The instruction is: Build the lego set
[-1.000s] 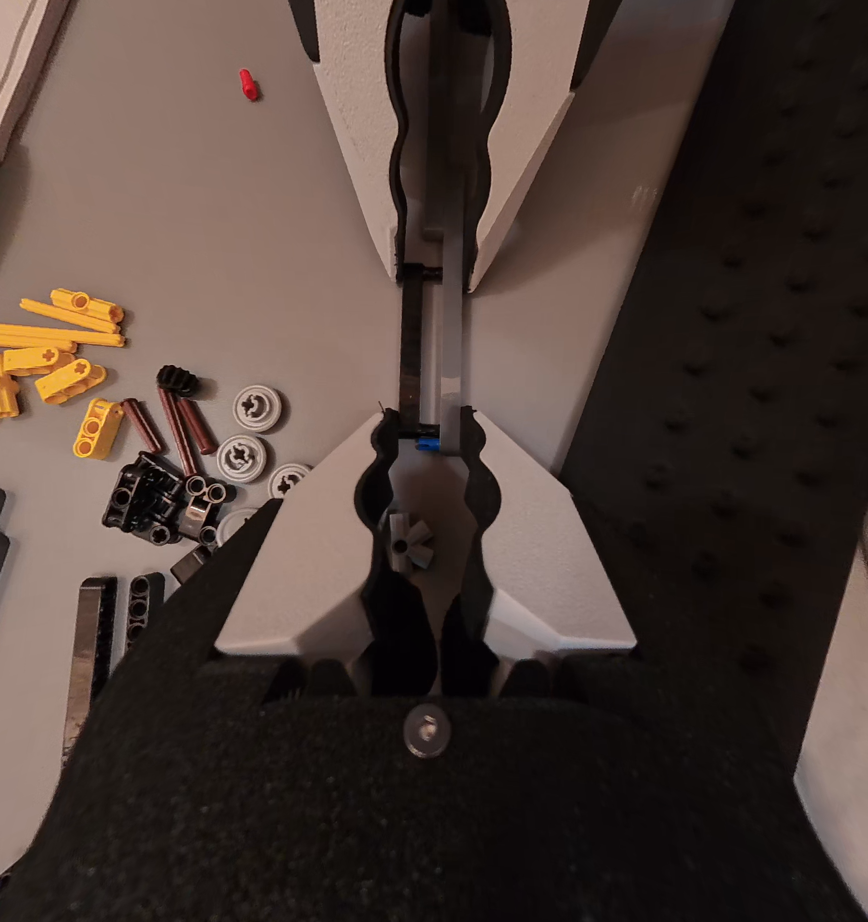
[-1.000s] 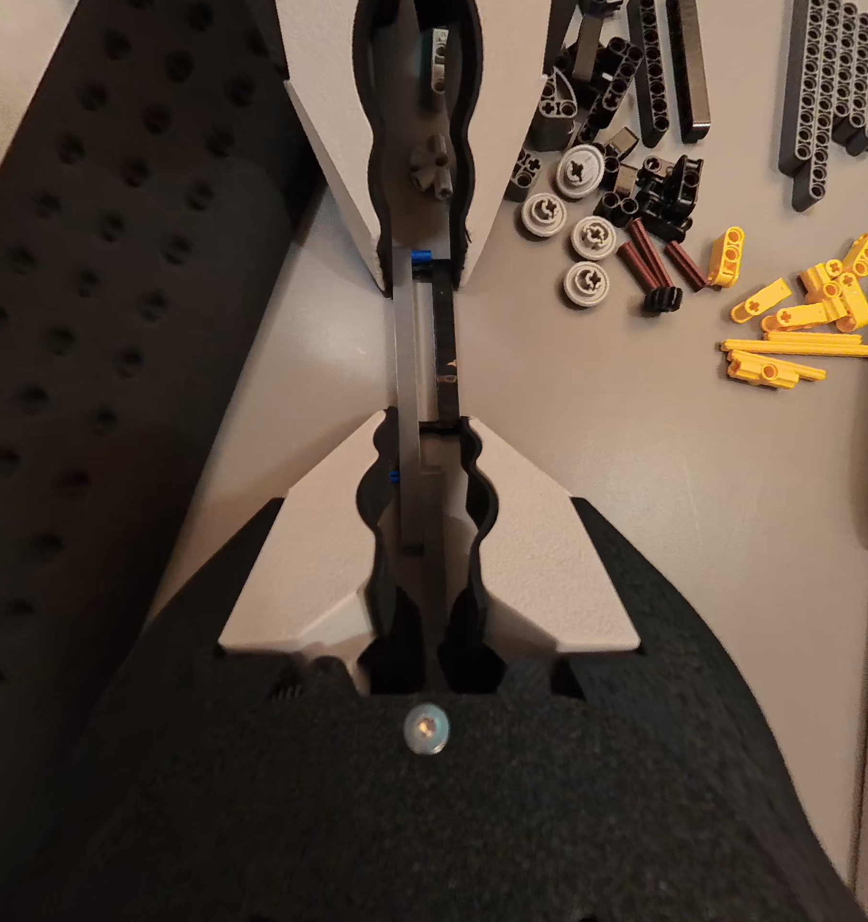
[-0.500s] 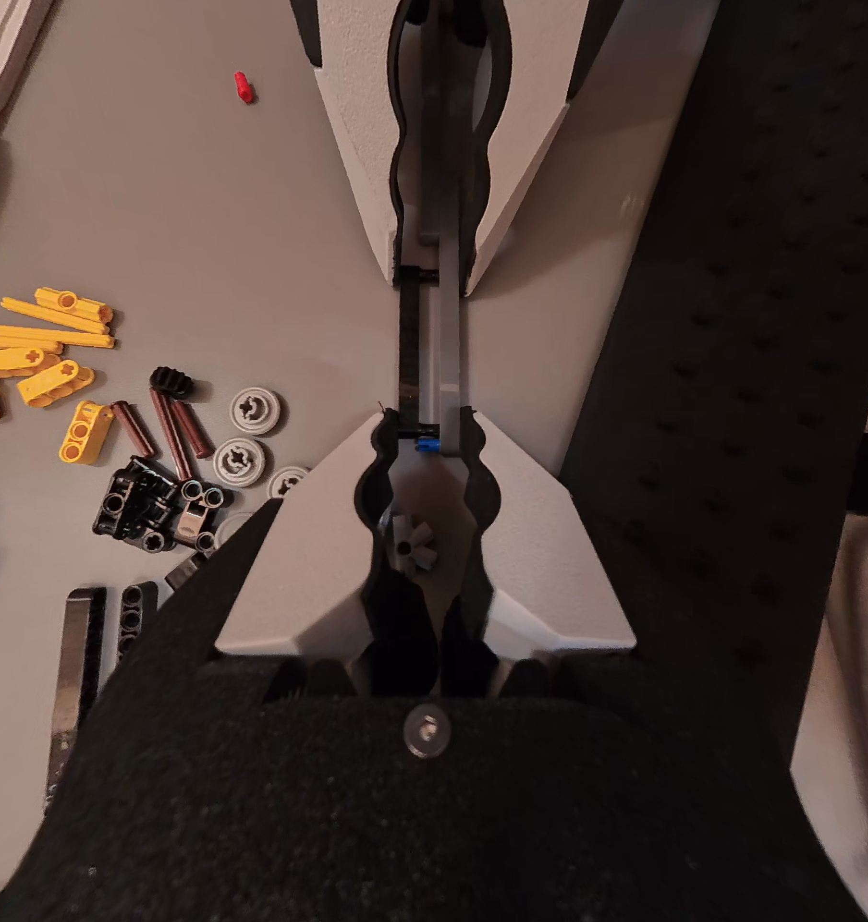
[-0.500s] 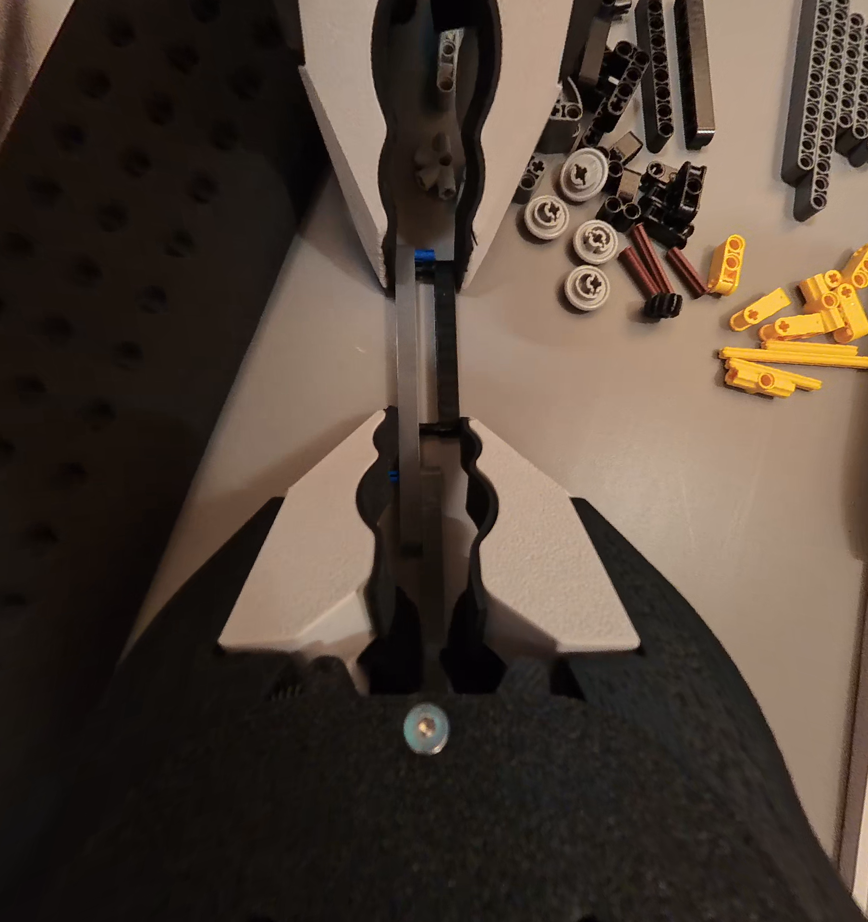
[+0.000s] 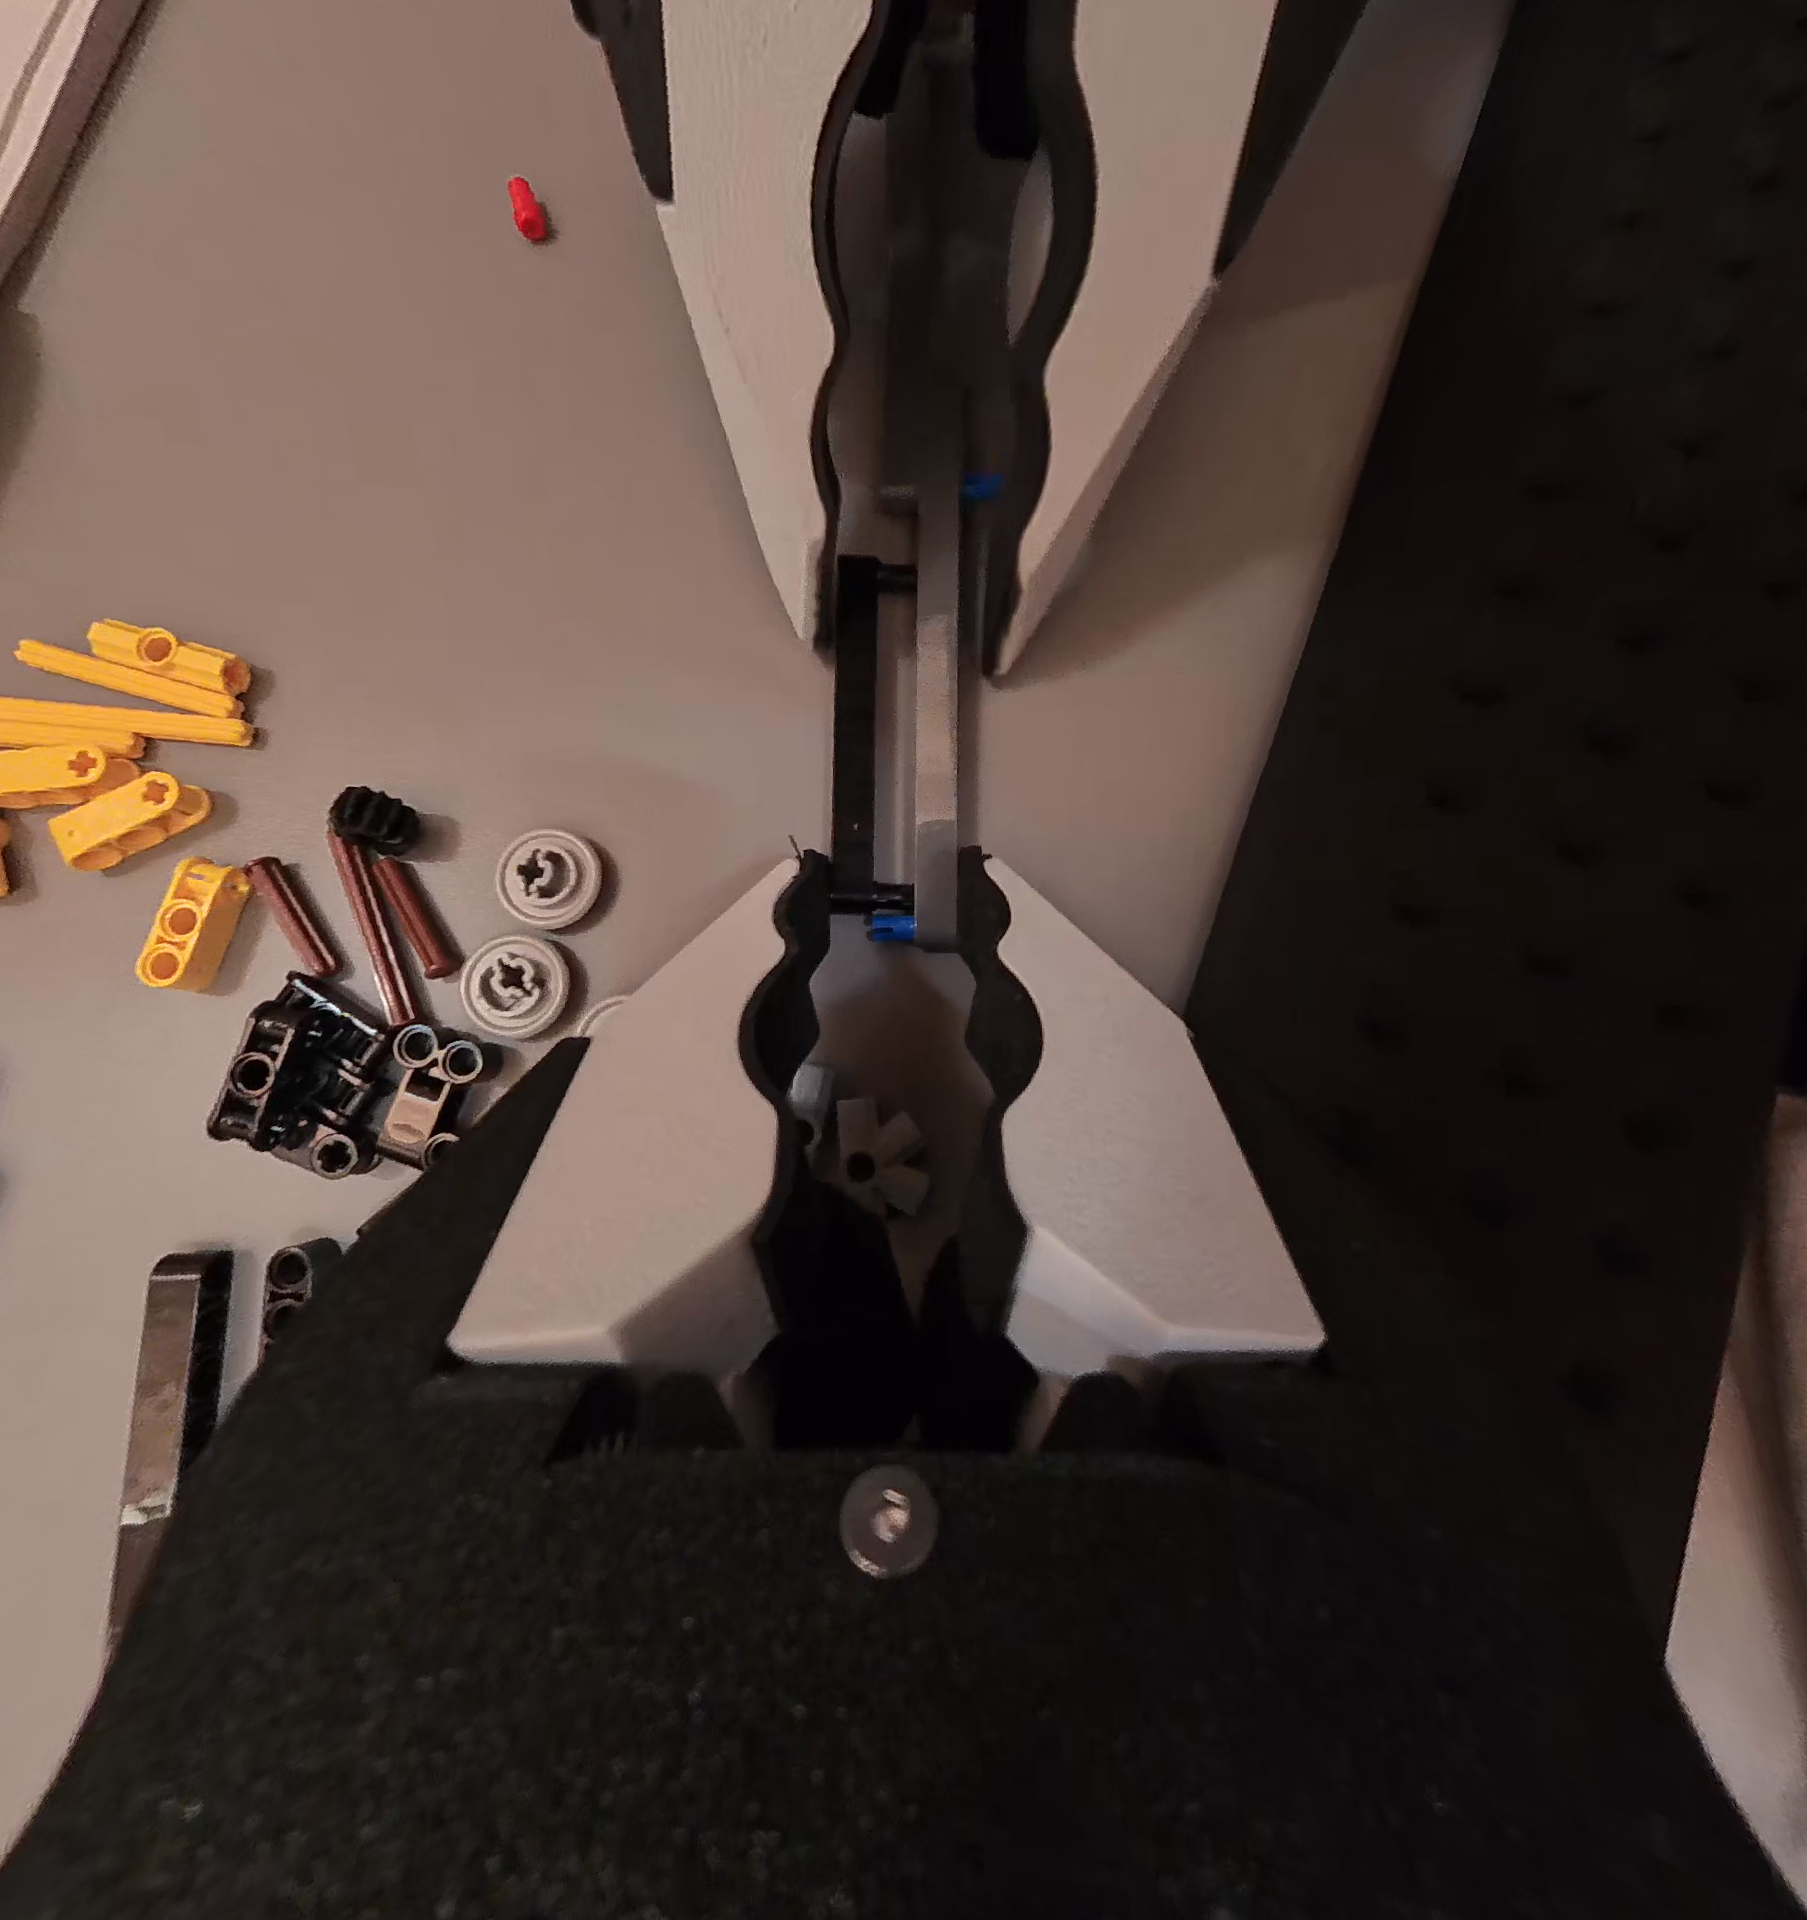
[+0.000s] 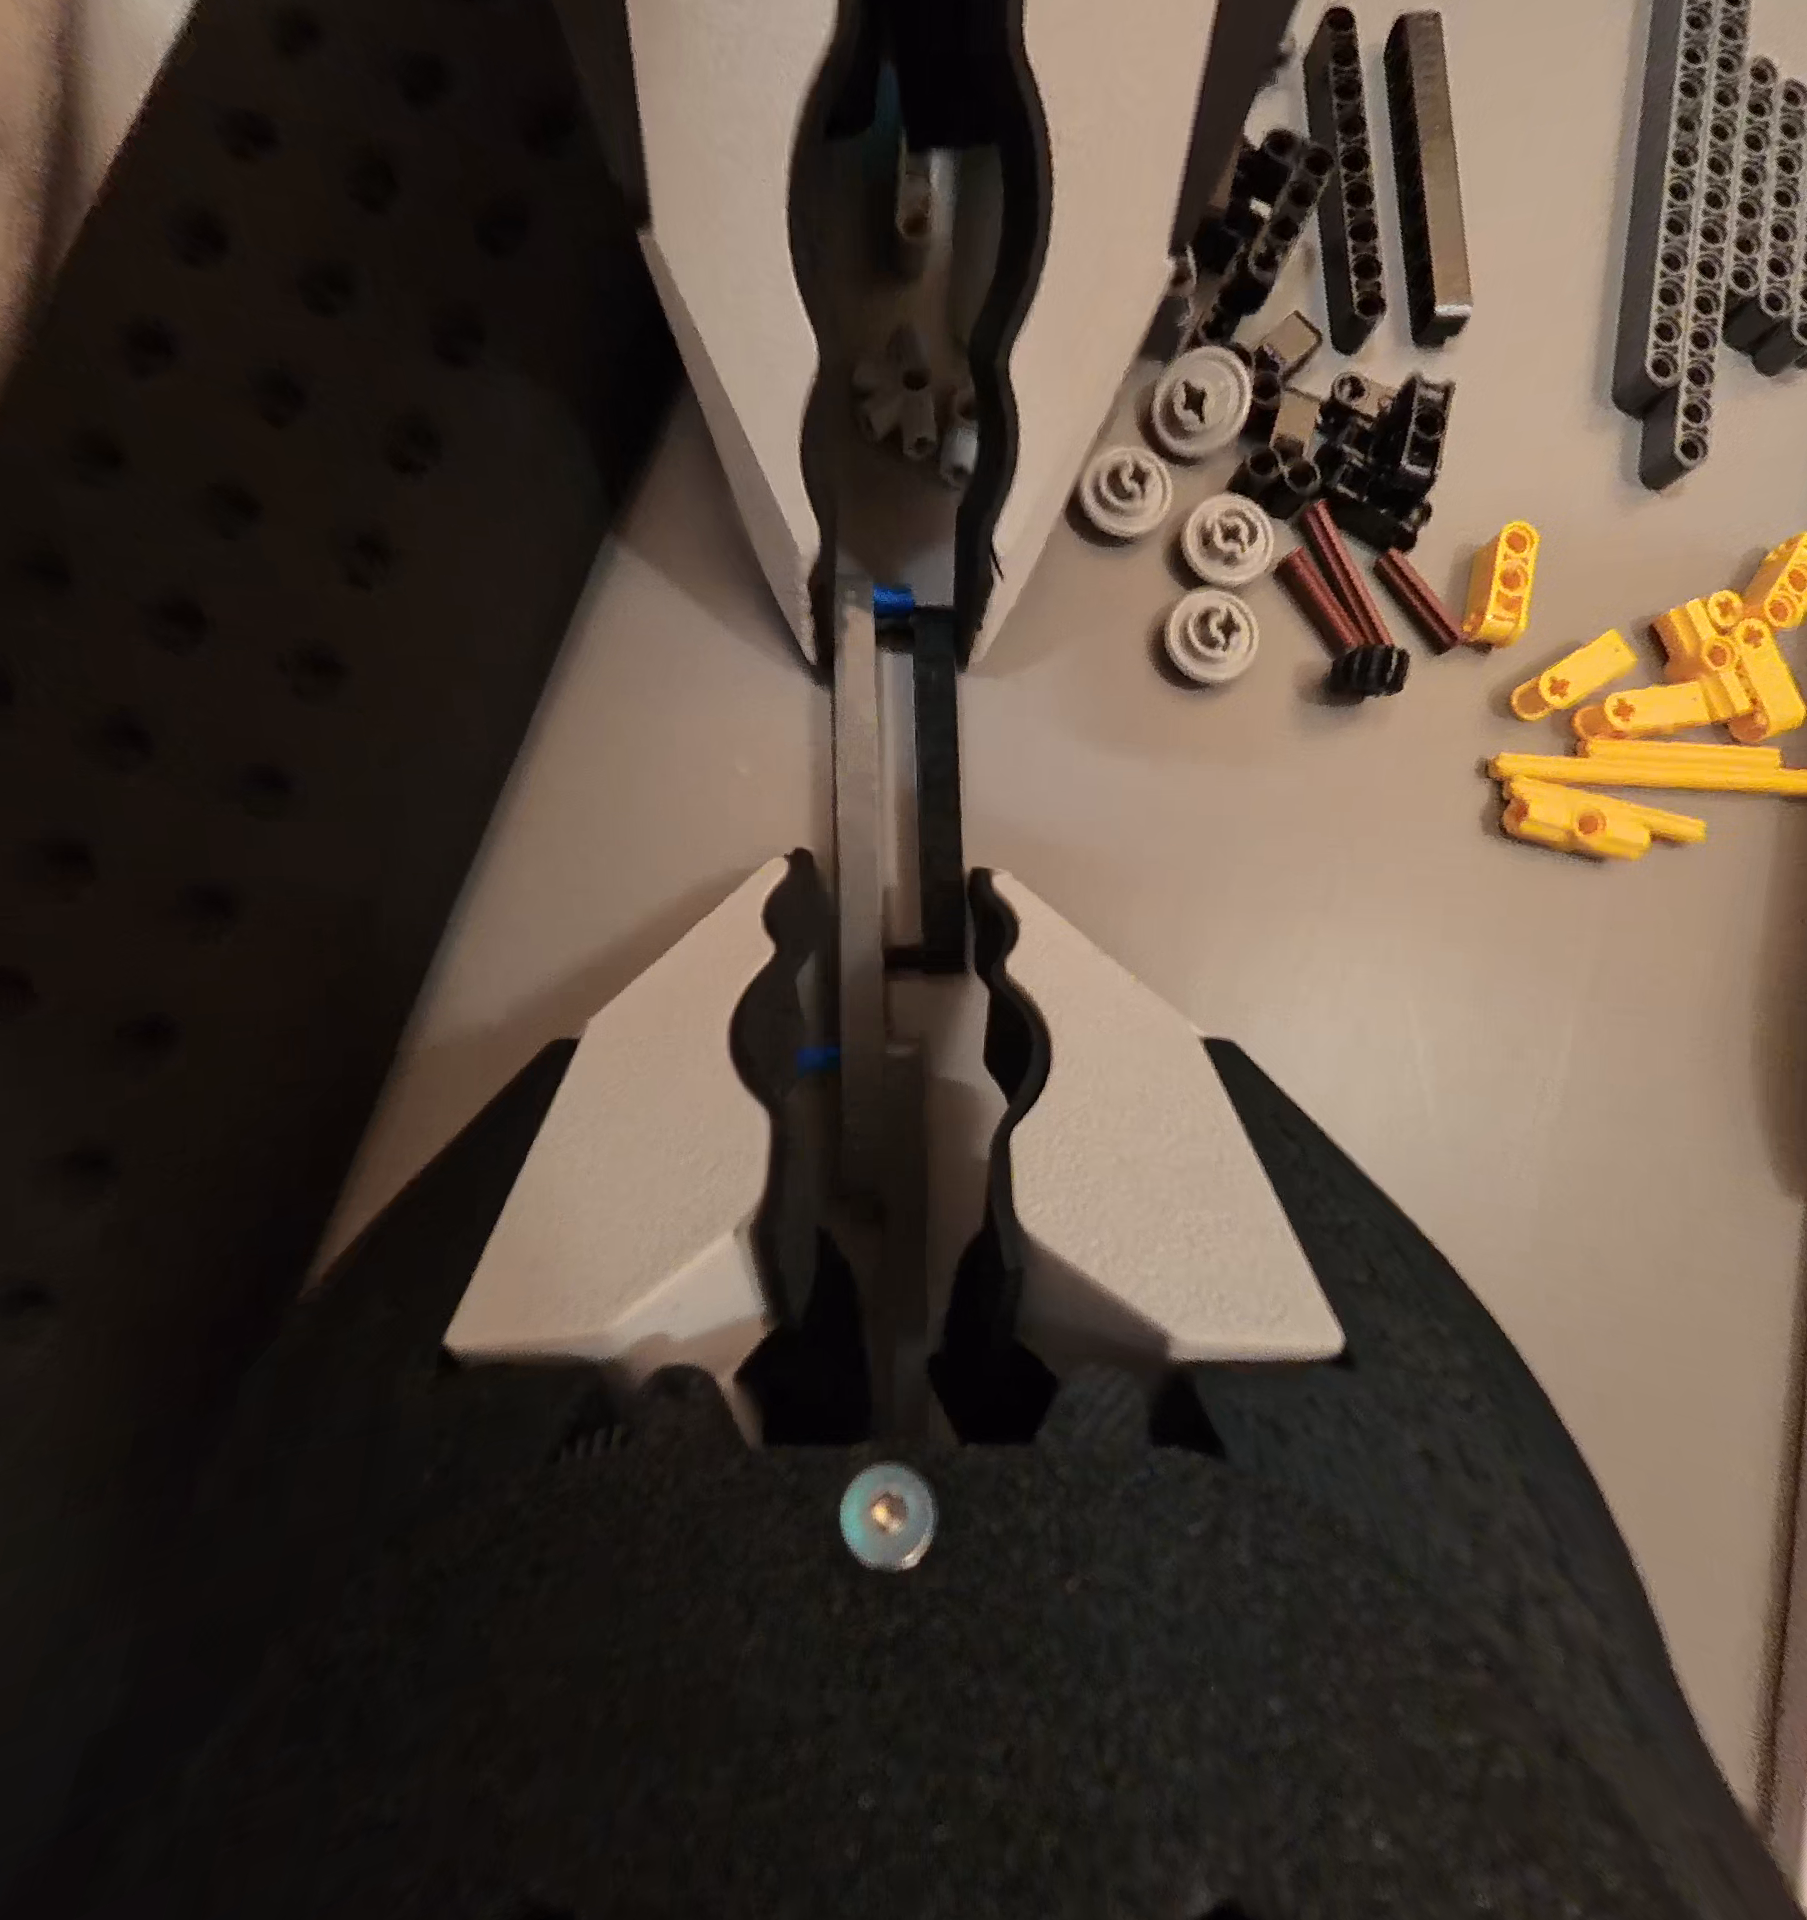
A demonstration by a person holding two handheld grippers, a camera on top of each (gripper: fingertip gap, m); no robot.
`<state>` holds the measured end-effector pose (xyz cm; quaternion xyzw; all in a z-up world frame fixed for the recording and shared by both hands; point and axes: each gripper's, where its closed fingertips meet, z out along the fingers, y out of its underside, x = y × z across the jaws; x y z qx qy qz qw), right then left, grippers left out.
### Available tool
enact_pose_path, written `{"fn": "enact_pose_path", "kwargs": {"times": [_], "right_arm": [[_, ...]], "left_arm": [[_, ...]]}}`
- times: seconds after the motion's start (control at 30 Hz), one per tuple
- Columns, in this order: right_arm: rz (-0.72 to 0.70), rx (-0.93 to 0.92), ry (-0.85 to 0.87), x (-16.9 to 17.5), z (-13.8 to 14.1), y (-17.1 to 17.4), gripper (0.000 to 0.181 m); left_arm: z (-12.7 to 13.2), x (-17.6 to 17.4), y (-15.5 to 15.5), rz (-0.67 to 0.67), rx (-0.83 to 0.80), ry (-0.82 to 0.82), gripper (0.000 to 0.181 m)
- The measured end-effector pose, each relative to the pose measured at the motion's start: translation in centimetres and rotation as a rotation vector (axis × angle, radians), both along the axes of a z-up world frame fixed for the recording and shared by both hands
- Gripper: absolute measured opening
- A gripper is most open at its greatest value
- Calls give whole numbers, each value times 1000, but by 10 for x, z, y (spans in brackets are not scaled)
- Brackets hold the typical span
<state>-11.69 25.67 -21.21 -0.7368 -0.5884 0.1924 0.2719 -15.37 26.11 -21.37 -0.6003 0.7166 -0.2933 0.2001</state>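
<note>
Two grippers face each other tip to tip over the grey tabletop (image 5: 379, 436), both clamped on one small lego assembly (image 5: 904, 727) that bridges the gap between them. The assembly is a grey beam (image 5: 938, 717) and a black beam (image 5: 853, 727) lying side by side, joined by black pins, with a blue pin (image 5: 891, 928) at the near end. The left gripper (image 5: 891, 894) has its jaws closed on that near end; the right gripper (image 6: 894, 914) has its jaws closed on the opposite end, the grey beam running deep between its fingers. A grey gear piece (image 5: 871, 1155) lies on the tabletop under the left gripper's fingers.

No container holds the loose parts. Beside the grippers lie grey round pieces (image 5: 548, 879), brown axles (image 5: 379, 914), a black connector cluster (image 5: 301, 1081) and yellow pieces (image 5: 120, 748). A red pin (image 5: 526, 208) lies apart, near the right gripper. Long dark beams (image 6: 1730, 249) lie toward the tabletop's edge in the right wrist view.
</note>
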Motion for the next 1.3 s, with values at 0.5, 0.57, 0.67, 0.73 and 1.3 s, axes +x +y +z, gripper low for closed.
{"fn": "enact_pose_path", "kwargs": {"times": [0.5,0.57,0.67,0.73,1.3], "right_arm": [[-47,-44,48,-8,10,19,17],[-10,-7,11,-12,4,16,14],[4,27,1,-12,4,16,6],[-1,13,0,-9,4,16,6],[-20,-145,78,-3,10,7,33]], "left_arm": [[0,0,1,-15,35,-17,23],[0,0,1,-14,33,-19,23],[0,0,2,-9,36,-20,24],[0,0,2,-7,41,-21,23],[-1,1,3,-14,57,-26,23]]}}
